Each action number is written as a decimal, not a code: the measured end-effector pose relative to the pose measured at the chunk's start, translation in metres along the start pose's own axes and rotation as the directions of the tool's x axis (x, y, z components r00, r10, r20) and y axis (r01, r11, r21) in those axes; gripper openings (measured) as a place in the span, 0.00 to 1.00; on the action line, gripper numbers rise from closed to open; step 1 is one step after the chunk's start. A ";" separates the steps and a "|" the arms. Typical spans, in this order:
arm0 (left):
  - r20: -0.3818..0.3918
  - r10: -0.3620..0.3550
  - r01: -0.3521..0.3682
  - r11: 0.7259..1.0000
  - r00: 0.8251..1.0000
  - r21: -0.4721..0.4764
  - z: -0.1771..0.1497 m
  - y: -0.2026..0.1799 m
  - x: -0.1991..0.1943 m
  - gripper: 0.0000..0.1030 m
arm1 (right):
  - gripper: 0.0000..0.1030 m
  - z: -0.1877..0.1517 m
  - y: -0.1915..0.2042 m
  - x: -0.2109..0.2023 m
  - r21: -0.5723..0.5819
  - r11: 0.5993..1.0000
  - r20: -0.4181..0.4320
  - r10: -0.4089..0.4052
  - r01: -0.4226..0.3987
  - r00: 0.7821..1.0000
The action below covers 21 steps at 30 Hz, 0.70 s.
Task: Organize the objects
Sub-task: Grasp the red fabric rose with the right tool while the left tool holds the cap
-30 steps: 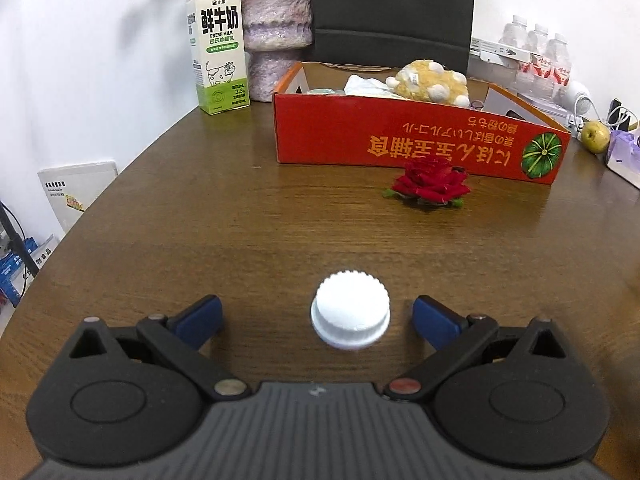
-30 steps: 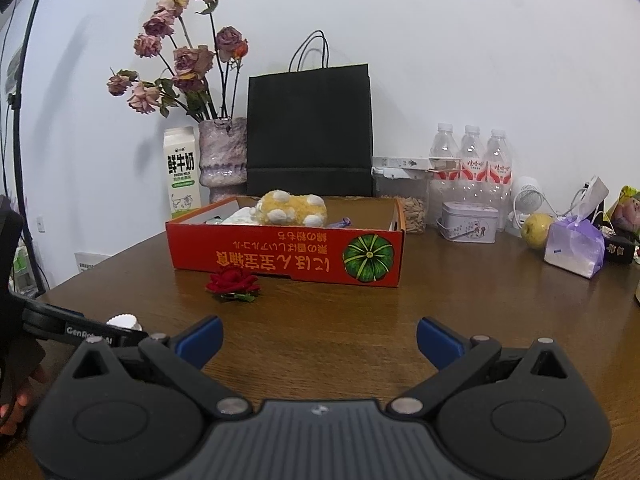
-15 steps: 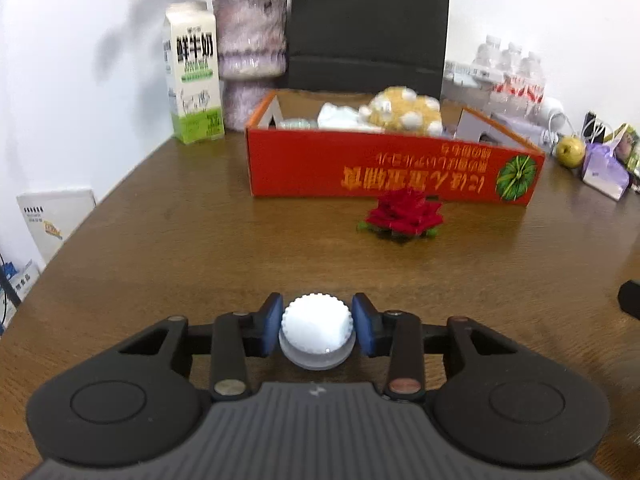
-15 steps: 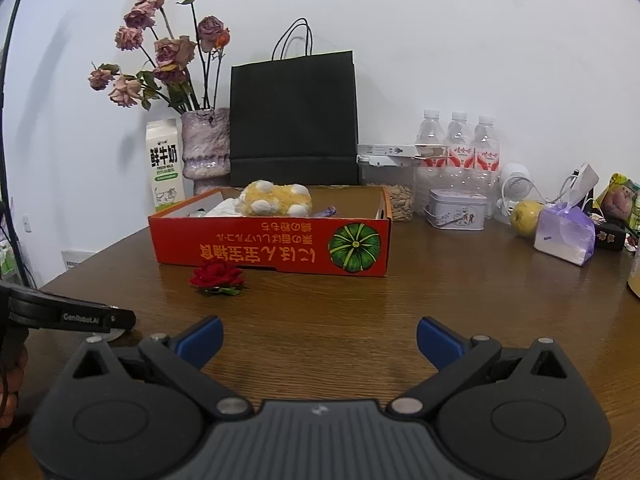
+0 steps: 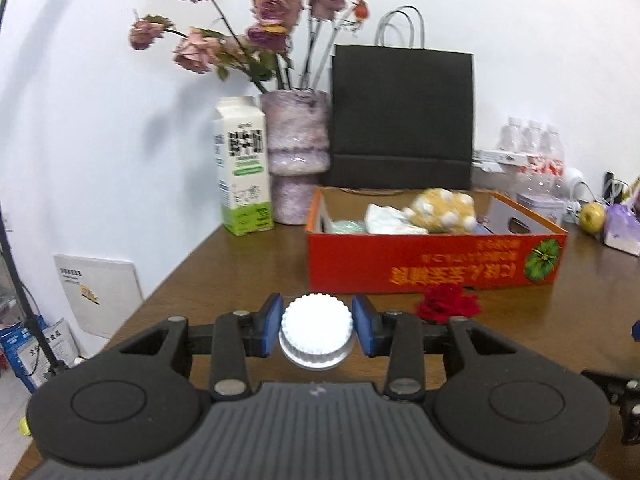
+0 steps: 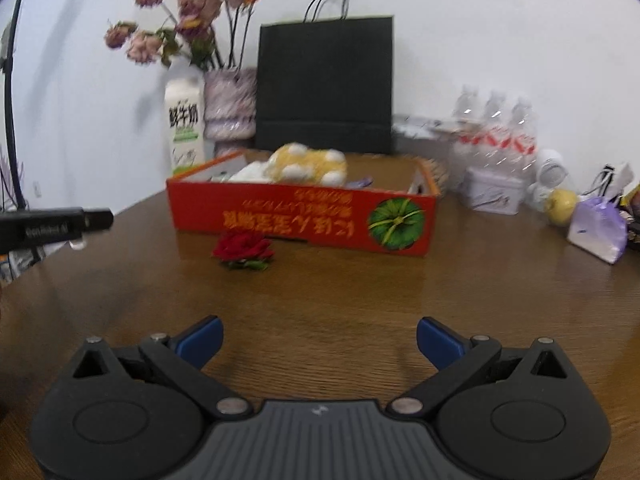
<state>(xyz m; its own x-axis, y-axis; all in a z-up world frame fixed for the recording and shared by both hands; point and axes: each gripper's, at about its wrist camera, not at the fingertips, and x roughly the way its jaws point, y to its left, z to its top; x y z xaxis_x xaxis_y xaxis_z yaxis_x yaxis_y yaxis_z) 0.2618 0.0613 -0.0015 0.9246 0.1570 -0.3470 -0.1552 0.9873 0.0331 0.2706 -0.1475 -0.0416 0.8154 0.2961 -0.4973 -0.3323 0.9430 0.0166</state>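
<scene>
White and ridged, the bottle cap [image 5: 317, 330] sat clamped between the two blue pads [image 5: 273, 324] of your left gripper [image 5: 318, 326], above the brown wooden table [image 5: 560, 320] and in front of the red cardboard box [image 5: 436, 262]. Whether the cap touched the table could not be told. Your right gripper [image 6: 320, 340] had its jaws spread wide with only bare tabletop between them.

The red cardboard box stood open-topped on the table, its printed side facing you with a green pumpkin picture at one end. Inside it you could see a yellow plush toy with white spots [image 5: 444, 208], a crumpled white item [image 5: 386, 220] beside it, and a pale green object [image 5: 348, 226] at the left end; these were too blurred to name further. A red artificial rose [image 5: 448, 304] lay on the table just in front of the box, outside it.

Behind the box stood a milk carton [image 5: 242, 168], a mottled purple vase [image 5: 298, 152] holding dried roses [image 5: 272, 4], and a black paper bag [image 5: 402, 116]. To the right, well apart from the box, were water bottles [image 6: 496, 124], a small tin [image 6: 494, 190], a yellow-green fruit [image 6: 562, 202] and a lilac pouch [image 6: 596, 228].
</scene>
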 end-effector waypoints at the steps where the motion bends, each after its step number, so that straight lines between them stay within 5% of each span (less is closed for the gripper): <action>1: 0.002 0.005 -0.005 1.000 1.000 0.001 0.000 0.003 0.001 0.38 | 1.00 0.001 0.003 0.004 -0.001 1.000 -0.011 0.008 -0.008 1.000; 11: 0.018 0.055 -0.055 0.998 0.998 -0.025 0.001 0.030 -0.001 0.38 | 0.98 0.019 0.034 0.052 -0.008 0.998 -0.094 0.060 -0.061 0.994; 21: 0.035 0.068 -0.066 0.997 0.997 -0.051 0.005 0.046 -0.004 0.38 | 0.97 0.039 0.054 0.089 -0.004 0.998 -0.090 0.061 -0.061 0.994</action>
<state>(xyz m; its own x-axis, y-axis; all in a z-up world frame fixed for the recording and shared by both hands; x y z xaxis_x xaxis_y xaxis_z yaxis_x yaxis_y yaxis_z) 0.2532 0.1061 0.0062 0.9237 0.2241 -0.3108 -0.2330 0.9724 0.0084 0.3438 -0.0644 -0.0508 0.7477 0.3377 -0.5718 -0.3834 0.9226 0.0436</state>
